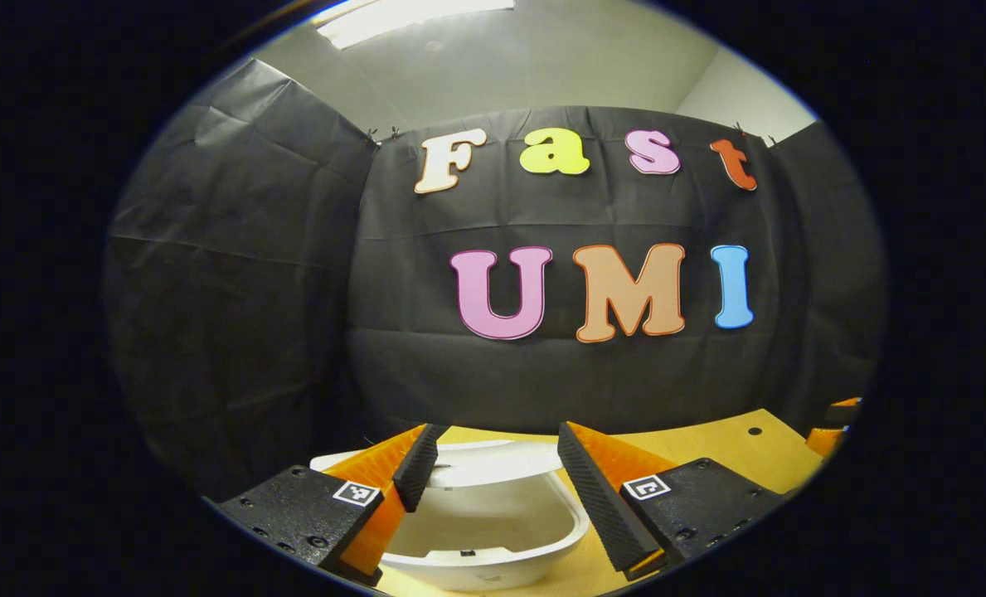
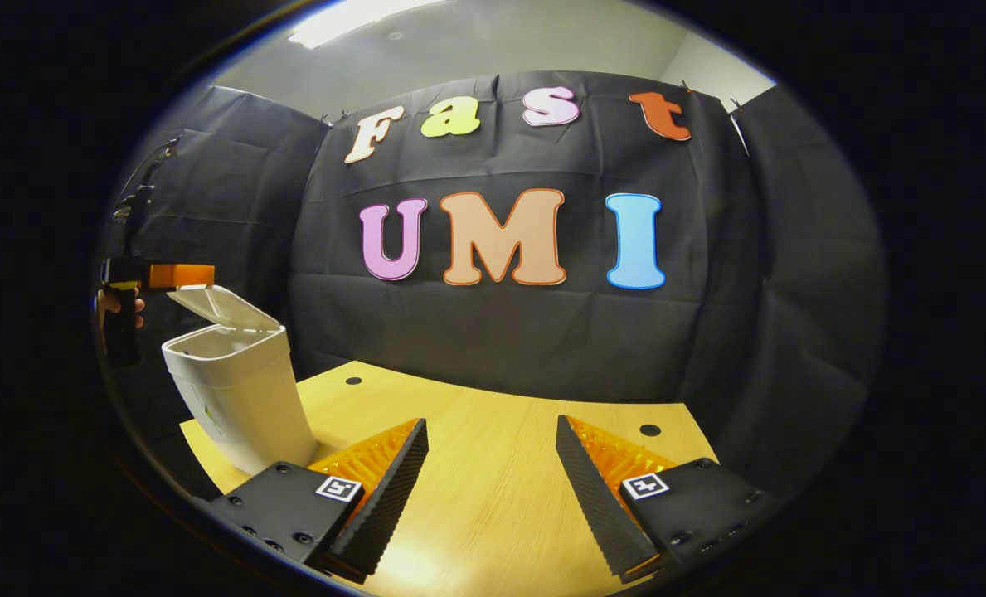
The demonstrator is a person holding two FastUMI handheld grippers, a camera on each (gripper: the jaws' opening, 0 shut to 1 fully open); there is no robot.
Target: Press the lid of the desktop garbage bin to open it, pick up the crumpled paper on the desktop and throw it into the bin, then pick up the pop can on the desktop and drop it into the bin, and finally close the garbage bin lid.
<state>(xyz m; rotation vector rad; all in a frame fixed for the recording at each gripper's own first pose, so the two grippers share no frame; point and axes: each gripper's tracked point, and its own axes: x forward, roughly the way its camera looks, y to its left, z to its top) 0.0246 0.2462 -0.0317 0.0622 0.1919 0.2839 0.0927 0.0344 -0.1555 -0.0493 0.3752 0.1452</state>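
Above the open bin, we hold our left gripper with fingers spread and grasping nothing; from the right gripper view the lid stands tilted up at the table's left end. Our right gripper hovers over bare wood, fingers likewise parted. We judge the closing step in hand: next calls for pressing the lid down.

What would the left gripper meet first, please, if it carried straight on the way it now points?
Probably the black cloth booth wall. The left gripper, open, hovers above the open white plastic garbage bin and seems aimed over it, though depth is unclear.
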